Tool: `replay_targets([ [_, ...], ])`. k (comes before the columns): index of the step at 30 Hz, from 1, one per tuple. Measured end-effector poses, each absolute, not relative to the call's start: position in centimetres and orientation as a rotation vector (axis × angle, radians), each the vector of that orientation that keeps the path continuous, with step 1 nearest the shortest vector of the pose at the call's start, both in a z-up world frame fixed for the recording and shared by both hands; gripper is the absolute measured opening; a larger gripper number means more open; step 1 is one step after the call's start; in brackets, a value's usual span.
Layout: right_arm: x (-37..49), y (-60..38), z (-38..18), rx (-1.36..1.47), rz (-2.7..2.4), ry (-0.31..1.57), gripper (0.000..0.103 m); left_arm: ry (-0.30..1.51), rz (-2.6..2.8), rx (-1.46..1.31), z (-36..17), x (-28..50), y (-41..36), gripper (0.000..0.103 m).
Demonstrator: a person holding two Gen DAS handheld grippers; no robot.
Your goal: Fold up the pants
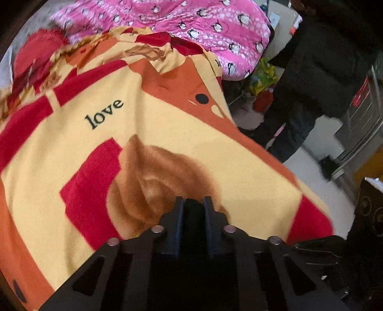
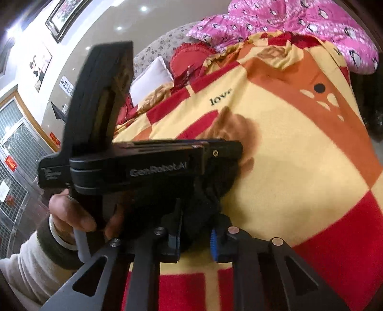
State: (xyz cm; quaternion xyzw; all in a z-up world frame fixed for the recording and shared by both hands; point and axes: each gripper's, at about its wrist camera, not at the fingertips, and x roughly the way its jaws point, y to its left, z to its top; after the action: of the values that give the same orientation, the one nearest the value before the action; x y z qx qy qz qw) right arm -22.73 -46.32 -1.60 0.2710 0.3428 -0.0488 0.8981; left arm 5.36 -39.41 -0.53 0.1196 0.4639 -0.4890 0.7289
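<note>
Left gripper (image 1: 194, 203): clenched on black pants (image 1: 193, 210).
Right gripper (image 2: 195, 235): clenched on same pants (image 2: 205, 191).
Pants location: bunched over patterned blanket (image 1: 167, 124).
Long axis: indeterminate; cloth crumpled.

The left gripper (image 2: 153, 165) is black, lettered "GenRobotAI" in grey. The hand (image 2: 71, 213) at lower left wears a cream sleeve (image 2: 31, 268) and pale bangle (image 2: 59, 236).

Indoor lighting was moderate and warm. Recessed ceiling lights (image 2: 143, 8) glared at upper left of the right wrist view. Both views showed strong fisheye bending and dark corners. Motion blur softened the blanket (image 1: 167, 119) and nearby edges.
</note>
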Motion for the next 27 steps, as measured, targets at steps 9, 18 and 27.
replay_targets([
  [9, -20.4, -39.8, 5.2, 0.38, 0.036, 0.65, 0.015, 0.897, -1.042, 0.05, 7.1, 6.3, -29.0, 0.011],
  [18, -14.6, -28.1, 4.1, 0.245, 0.305, 0.739, 0.024, 0.902, -0.701, -0.03, 5.6, 4.1, -13.9, 0.011],
  [27, -14.3, -25.8, 2.4, 0.264, 0.428, 0.871, 0.069, 0.979, -0.545, -0.172, 2.9, 1.1, -7.4, 0.05],
])
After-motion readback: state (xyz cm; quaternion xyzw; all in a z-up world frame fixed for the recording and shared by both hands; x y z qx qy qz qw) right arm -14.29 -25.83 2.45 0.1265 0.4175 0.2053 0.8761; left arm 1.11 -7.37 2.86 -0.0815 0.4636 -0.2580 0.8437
